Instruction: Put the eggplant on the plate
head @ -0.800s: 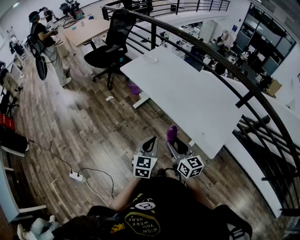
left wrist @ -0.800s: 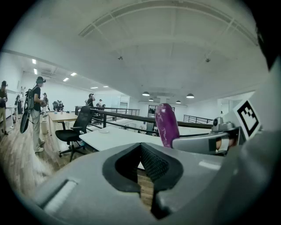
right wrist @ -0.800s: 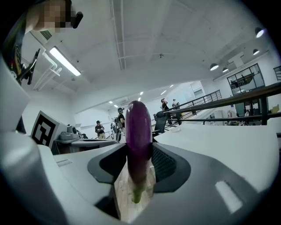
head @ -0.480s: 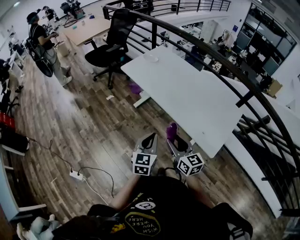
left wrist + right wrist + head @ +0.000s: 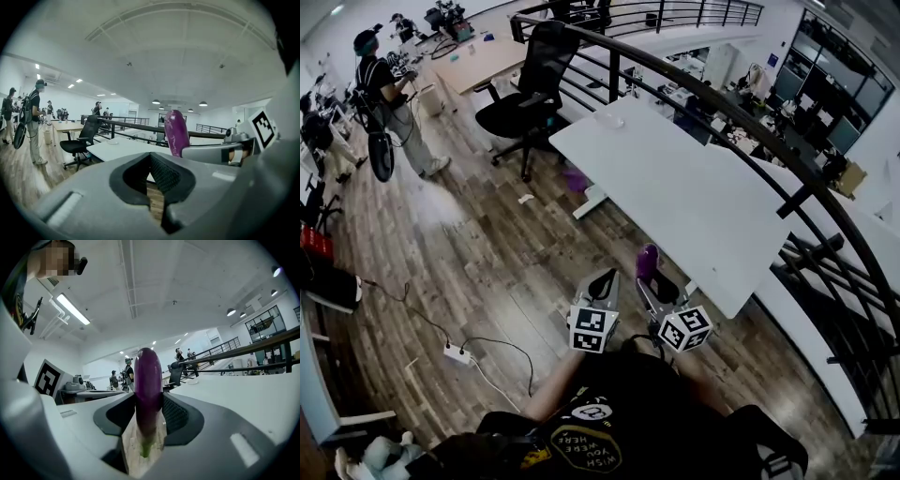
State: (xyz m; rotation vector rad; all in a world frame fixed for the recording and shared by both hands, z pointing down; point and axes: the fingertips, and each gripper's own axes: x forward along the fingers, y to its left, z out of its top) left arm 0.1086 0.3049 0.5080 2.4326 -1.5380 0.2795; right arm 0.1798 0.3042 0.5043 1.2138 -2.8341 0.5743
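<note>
My right gripper (image 5: 651,281) (image 5: 148,414) is shut on a purple eggplant (image 5: 646,262) (image 5: 148,390), which stands upright between the pads with its green stem end down. The eggplant (image 5: 176,133) also shows in the left gripper view, to the right of the jaws. My left gripper (image 5: 602,281) (image 5: 151,161) hangs beside it on the left, shut with nothing in it. Both are over the wooden floor, just short of the near corner of the white table (image 5: 694,206). A pale plate (image 5: 607,120) (image 5: 114,141) lies at the table's far end.
A black railing (image 5: 750,122) runs behind the table. A black office chair (image 5: 525,94) stands past its far end, and something purple (image 5: 575,180) lies on the floor under it. A power strip (image 5: 455,354) with its cable lies on the floor at left. People (image 5: 384,94) stand far left.
Both grippers keep their places and the eggplant stays gripped. The head view has drifted slightly, and the people at the far left have shifted, with one more now showing at the edge.
</note>
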